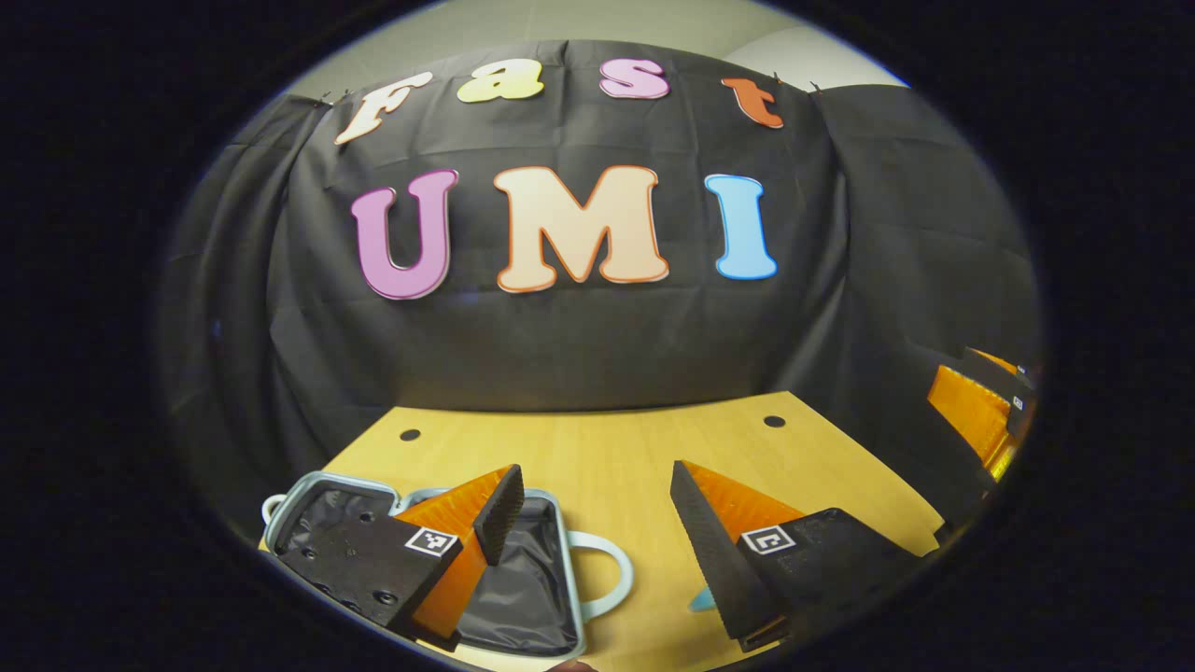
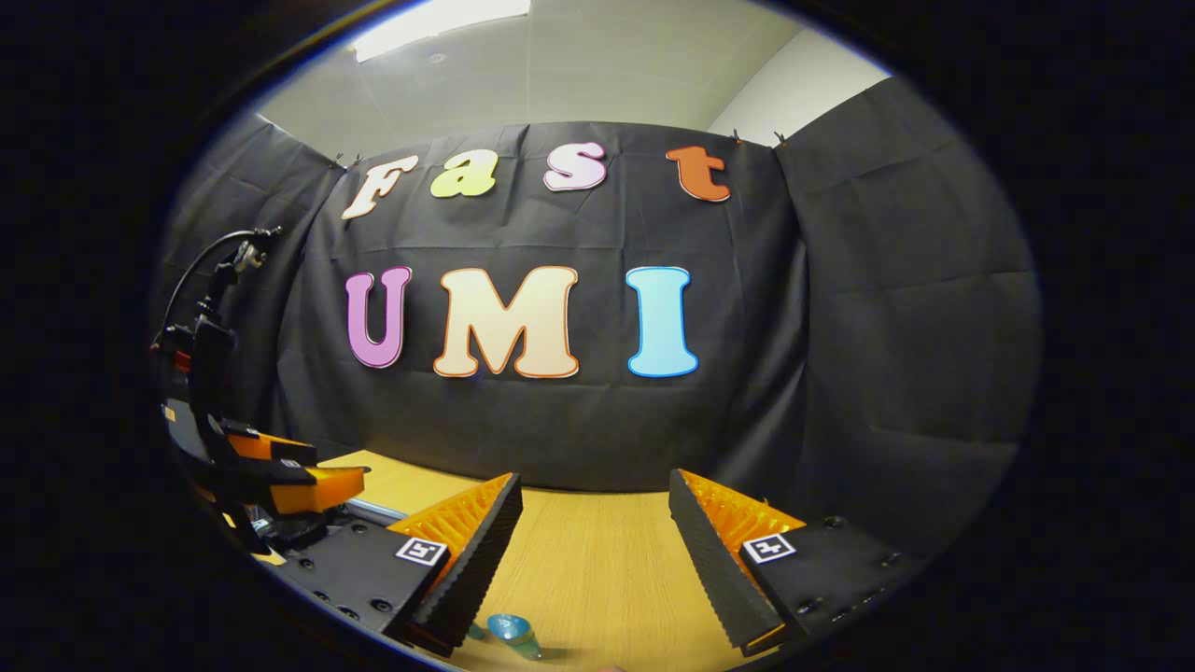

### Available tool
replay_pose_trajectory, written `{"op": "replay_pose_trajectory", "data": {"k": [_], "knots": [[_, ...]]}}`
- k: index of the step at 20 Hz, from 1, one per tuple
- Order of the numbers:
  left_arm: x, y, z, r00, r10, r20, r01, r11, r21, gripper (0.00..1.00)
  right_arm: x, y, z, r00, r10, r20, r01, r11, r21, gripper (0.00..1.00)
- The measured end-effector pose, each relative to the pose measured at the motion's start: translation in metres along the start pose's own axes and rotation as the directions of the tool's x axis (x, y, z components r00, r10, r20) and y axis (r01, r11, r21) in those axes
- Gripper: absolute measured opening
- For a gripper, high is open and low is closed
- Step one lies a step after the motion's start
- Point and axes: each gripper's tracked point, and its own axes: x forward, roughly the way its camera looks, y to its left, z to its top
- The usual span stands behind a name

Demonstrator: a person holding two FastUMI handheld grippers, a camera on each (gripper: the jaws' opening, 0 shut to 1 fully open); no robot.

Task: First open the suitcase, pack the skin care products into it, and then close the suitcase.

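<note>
Left gripper view: suitcase (image 1: 523,579) lies open on the table (image 1: 607,448) — dark lining bare — both grippers' fingers spread, gripping nothing.

Even, soft overhead light from a ceiling panel (image 2: 439,21); sharp centres, strong fisheye bending toward dim edges.

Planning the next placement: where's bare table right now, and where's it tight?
Free: wooden table from the open suitcase back to the black cloth wall. Tight: near edge, where the suitcase, a small teal item, left gripper and right gripper bunch up.
</note>
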Motion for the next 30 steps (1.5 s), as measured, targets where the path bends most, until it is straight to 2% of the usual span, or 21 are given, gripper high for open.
{"op": "replay_pose_trajectory", "data": {"k": [3, 8, 18, 19, 21, 22, 23, 25, 27, 30], "knots": [[-0.002, -0.020, -0.022, 0.997, -0.044, -0.067, 0.044, 0.999, -0.009, 0.94, -0.003, -0.007, -0.007, 1.000, 0.007, -0.018, -0.007, 1.000, -0.008, 0.99], [0.006, -0.058, -0.084, 0.980, -0.096, -0.175, 0.096, 0.995, -0.014, 0.95, -0.009, -0.009, -0.020, 0.998, 0.034, -0.050, -0.035, 0.999, -0.015, 0.99], [0.028, -0.081, -0.193, 0.928, -0.117, -0.353, 0.105, 0.993, -0.053, 0.94, -0.020, -0.001, -0.052, 0.988, 0.091, -0.124, -0.099, 0.993, -0.059, 0.99], [0.033, -0.083, -0.200, 0.926, -0.117, -0.359, 0.103, 0.993, -0.057, 0.89, -0.020, 0.000, -0.055, 0.987, 0.092, -0.132, -0.101, 0.993, -0.063, 0.99], [0.041, -0.086, -0.211, 0.917, -0.124, -0.379, 0.105, 0.992, -0.068, 0.72, -0.023, 0.003, -0.064, 0.984, 0.105, -0.146, -0.116, 0.991, -0.071, 0.99], [0.043, -0.087, -0.214, 0.920, -0.123, -0.372, 0.104, 0.992, -0.071, 0.68, -0.024, 0.007, -0.067, 0.981, 0.120, -0.151, -0.132, 0.989, -0.070, 0.99], [0.046, -0.081, -0.215, 0.925, -0.096, -0.367, 0.080, 0.995, -0.057, 0.55, -0.025, 0.011, -0.071, 0.979, 0.134, -0.153, -0.146, 0.987, -0.071, 1.00], [0.047, -0.082, -0.212, 0.921, -0.119, -0.372, 0.096, 0.992, -0.079, 0.28, -0.026, 0.019, -0.079, 0.973, 0.162, -0.164, -0.176, 0.982, -0.071, 0.99], [0.042, -0.077, -0.195, 0.927, -0.125, -0.354, 0.093, 0.990, -0.106, 0.23, -0.025, 0.029, -0.088, 0.967, 0.188, -0.173, -0.201, 0.978, -0.061, 0.99], [0.032, -0.054, -0.164, 0.934, -0.096, -0.344, 0.069, 0.993, -0.092, 0.23, -0.022, 0.045, -0.106, 0.955, 0.224, -0.196, -0.235, 0.971, -0.034, 0.99]]}}
